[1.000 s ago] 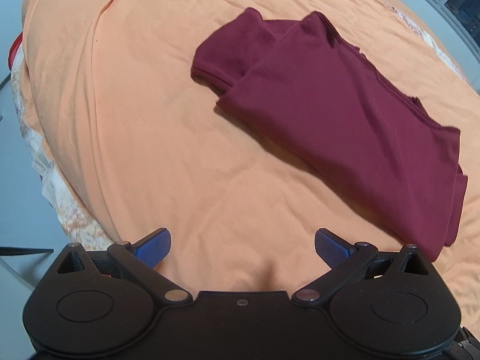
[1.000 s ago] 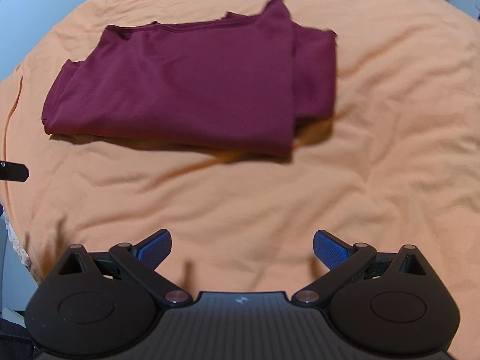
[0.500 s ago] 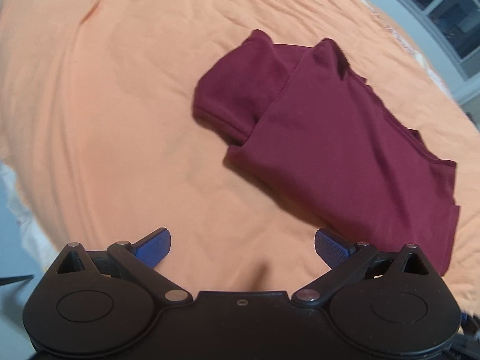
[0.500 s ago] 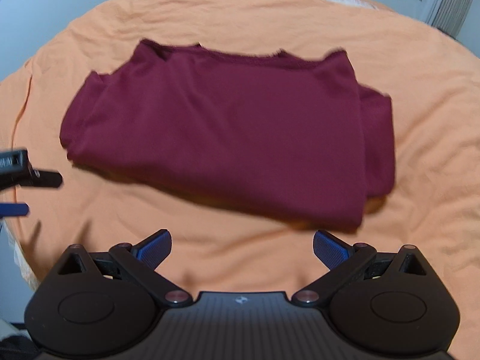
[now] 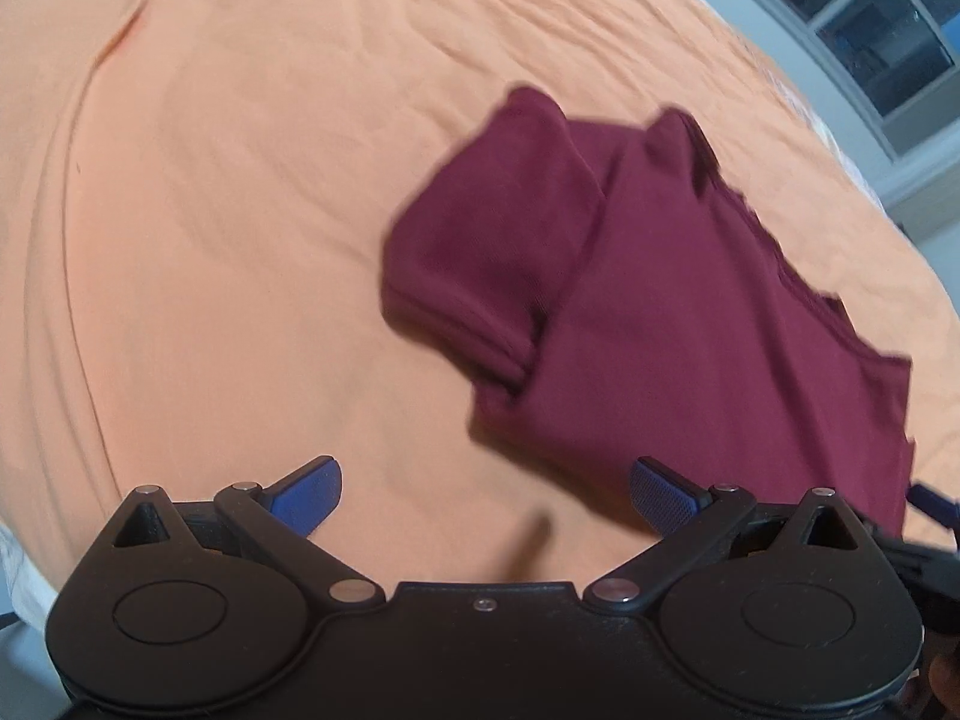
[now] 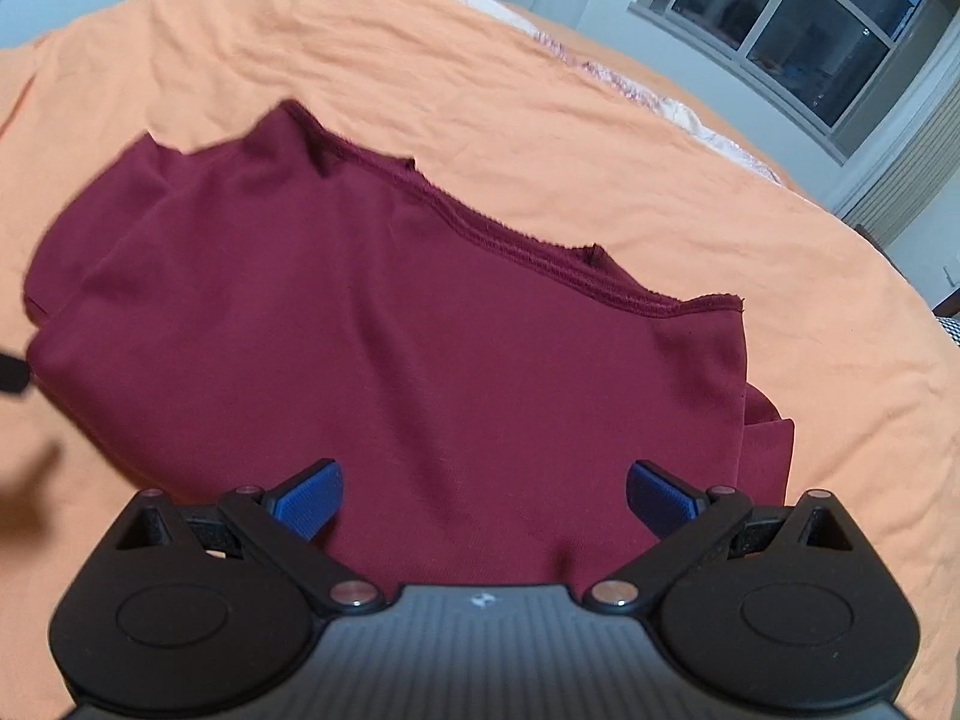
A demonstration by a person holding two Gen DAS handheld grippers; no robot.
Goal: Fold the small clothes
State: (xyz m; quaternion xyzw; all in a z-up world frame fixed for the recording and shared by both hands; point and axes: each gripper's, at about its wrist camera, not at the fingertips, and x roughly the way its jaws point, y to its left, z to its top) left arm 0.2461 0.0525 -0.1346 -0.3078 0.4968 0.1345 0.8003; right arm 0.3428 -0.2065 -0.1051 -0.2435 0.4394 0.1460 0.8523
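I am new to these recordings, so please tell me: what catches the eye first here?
The maroon garment, partly folded, lies on the orange bedsheet. The right gripper hangs open over its near edge, the left gripper open beside it. A dark window shows behind.

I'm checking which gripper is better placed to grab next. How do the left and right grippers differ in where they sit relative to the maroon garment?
The right gripper has the maroon garment spanning the gap between its fingers; the left gripper has mostly orange sheet there. The garment fills the right wrist view, but lies off to the right in the left wrist view. Both are open, holding nothing.
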